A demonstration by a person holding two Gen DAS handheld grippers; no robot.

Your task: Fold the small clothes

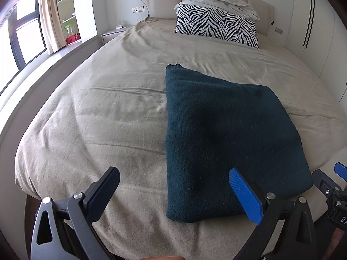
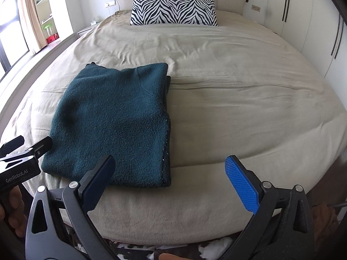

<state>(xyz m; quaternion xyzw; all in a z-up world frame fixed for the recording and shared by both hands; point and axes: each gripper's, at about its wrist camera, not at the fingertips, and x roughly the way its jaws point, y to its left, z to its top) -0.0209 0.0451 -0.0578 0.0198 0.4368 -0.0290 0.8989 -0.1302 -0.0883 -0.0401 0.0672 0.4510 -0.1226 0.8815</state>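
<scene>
A dark teal knitted garment (image 1: pixel 225 138) lies folded into a flat rectangle on the beige bed cover (image 1: pixel 108 108), near the bed's foot. My left gripper (image 1: pixel 173 186) hovers open over the garment's near left corner, with nothing between its fingers. In the right wrist view the same garment (image 2: pixel 112 121) lies left of centre. Stacked layer edges show along its right side. My right gripper (image 2: pixel 171 173) stands open above the near right corner and the bare cover (image 2: pixel 238 108), holding nothing. Each gripper shows at the edge of the other's view: the left gripper (image 2: pixel 26 151), the right gripper (image 1: pixel 331 184).
A zebra-print pillow (image 1: pixel 216 26) with a crumpled white duvet (image 1: pixel 221 0) on top leans against the headboard. White wardrobe doors (image 1: pixel 314 32) run along the right. A window with curtains (image 1: pixel 45 17) and shelves stand on the left, beside a nightstand (image 1: pixel 110 34).
</scene>
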